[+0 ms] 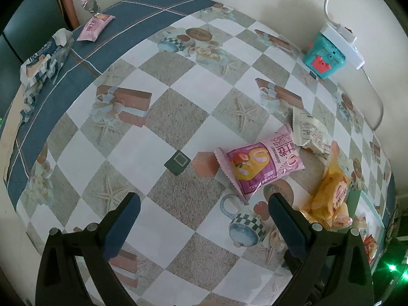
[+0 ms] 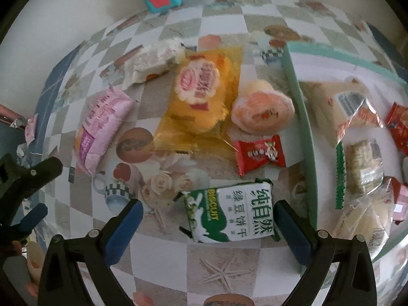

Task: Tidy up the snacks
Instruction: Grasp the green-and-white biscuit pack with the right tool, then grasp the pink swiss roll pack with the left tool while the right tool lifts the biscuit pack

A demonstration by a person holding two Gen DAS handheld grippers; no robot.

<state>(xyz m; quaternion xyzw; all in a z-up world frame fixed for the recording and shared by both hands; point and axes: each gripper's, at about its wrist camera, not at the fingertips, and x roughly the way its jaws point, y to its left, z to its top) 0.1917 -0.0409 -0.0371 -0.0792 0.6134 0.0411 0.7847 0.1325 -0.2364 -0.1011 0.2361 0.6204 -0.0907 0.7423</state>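
My left gripper [image 1: 204,204] is open above the checked tablecloth, with nothing between its fingers. A pink cake packet [image 1: 260,165] lies just ahead of its right finger, a white wrapper [image 1: 312,134] and a yellow packet [image 1: 329,193] further right. My right gripper [image 2: 206,211] is open, and a green-and-white biscuit packet [image 2: 229,214] lies on the table between its fingers, nearer the right one. Ahead lie a red candy [image 2: 260,154], a round peach-coloured bun [image 2: 262,109], the yellow packet [image 2: 204,91], the pink packet [image 2: 102,125] and the white wrapper [image 2: 155,61]. The left gripper [image 2: 25,178] shows at the left edge.
A mint-rimmed tray [image 2: 298,102] at the right holds several wrapped snacks. A teal toy box [image 1: 323,56] and a white power strip [image 1: 344,43] stand by the wall. On the blue cloth at far left lie another pink packet [image 1: 94,26] and a blue-white bag [image 1: 43,61].
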